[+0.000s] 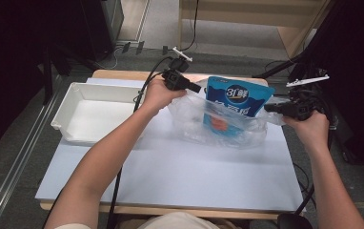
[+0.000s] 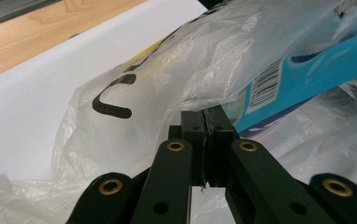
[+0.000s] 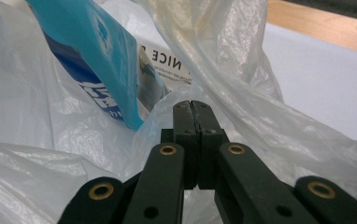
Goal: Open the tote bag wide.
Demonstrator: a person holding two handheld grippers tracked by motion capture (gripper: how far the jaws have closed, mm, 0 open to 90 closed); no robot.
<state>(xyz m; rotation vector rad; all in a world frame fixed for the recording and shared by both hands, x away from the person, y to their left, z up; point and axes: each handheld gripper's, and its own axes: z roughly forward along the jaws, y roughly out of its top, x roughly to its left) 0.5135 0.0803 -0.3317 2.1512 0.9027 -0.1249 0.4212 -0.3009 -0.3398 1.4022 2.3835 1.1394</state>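
A clear plastic bag (image 1: 204, 131) sits on the white table (image 1: 180, 171) with a blue pouch (image 1: 238, 98) standing up out of its mouth. My left gripper (image 1: 195, 88) holds the bag's left rim, its jaws shut on the thin film. My right gripper (image 1: 268, 108) has the right rim pinched the same way. In the left gripper view the closed gripper (image 2: 206, 122) presses crinkled film, with the bag (image 2: 167, 79) and the pouch's barcode side (image 2: 303, 79) beyond. The right gripper view has the shut gripper (image 3: 193, 112) among folds of the bag (image 3: 242, 88), with the pouch (image 3: 92, 56) to its left.
A white rectangular tray (image 1: 70, 102) stands at the table's left side, close to the left forearm. Black cables trail from both grippers. The table's wooden edge (image 1: 123, 74) runs along the back, with dark stands and floor beyond.
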